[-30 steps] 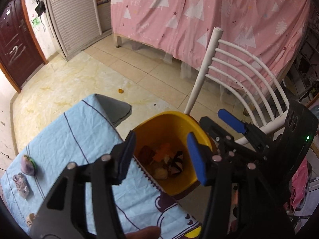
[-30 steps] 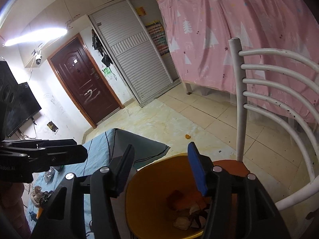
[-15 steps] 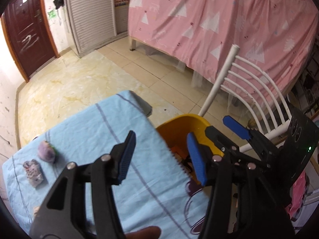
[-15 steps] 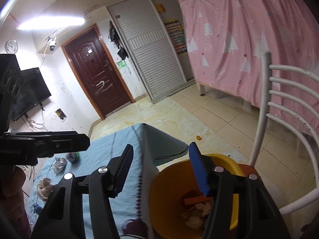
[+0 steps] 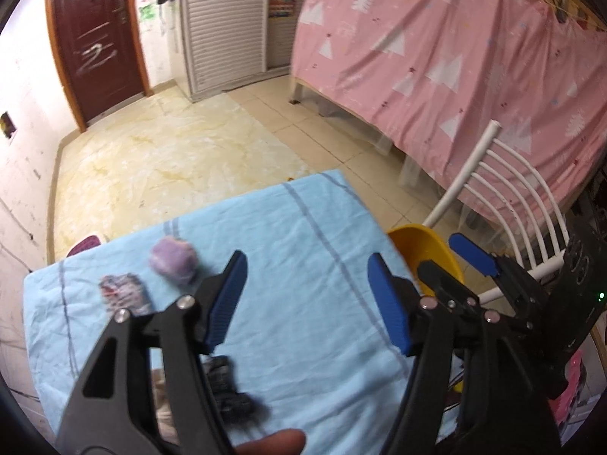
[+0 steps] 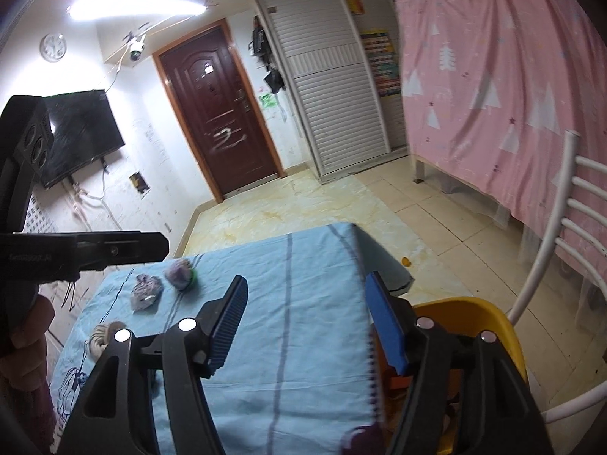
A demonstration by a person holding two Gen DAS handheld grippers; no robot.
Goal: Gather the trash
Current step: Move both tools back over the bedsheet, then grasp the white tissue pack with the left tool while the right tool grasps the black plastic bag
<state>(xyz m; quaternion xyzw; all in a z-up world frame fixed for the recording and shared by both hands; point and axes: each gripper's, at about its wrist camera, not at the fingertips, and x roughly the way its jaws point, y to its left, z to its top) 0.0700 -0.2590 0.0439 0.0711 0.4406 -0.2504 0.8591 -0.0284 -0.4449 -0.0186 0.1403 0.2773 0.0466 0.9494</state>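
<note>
Both grippers are open and empty above a table with a light blue cloth (image 5: 296,265). My left gripper (image 5: 307,303) hovers over the cloth. A purple crumpled ball (image 5: 172,259), a grey-purple wrapper (image 5: 123,292) and a dark crumpled piece (image 5: 227,390) lie on it to the left. A yellow bin (image 5: 425,250) stands at the table's right edge. My right gripper (image 6: 307,318) is over the cloth (image 6: 296,303) next to the bin (image 6: 478,314). The purple ball (image 6: 179,273), the wrapper (image 6: 146,290) and a beige coiled piece (image 6: 102,335) lie at left.
A white slatted chair (image 5: 504,197) stands behind the bin, also in the right wrist view (image 6: 569,220). A pink curtain (image 5: 455,57) hangs at right. A small orange scrap (image 6: 406,261) lies on the tiled floor. The left gripper's body (image 6: 76,254) shows at left.
Both grippers swung left, away from above the yellow bin and over the blue cloth. The trash pieces on the table came into closer view. Both stayed open.
</note>
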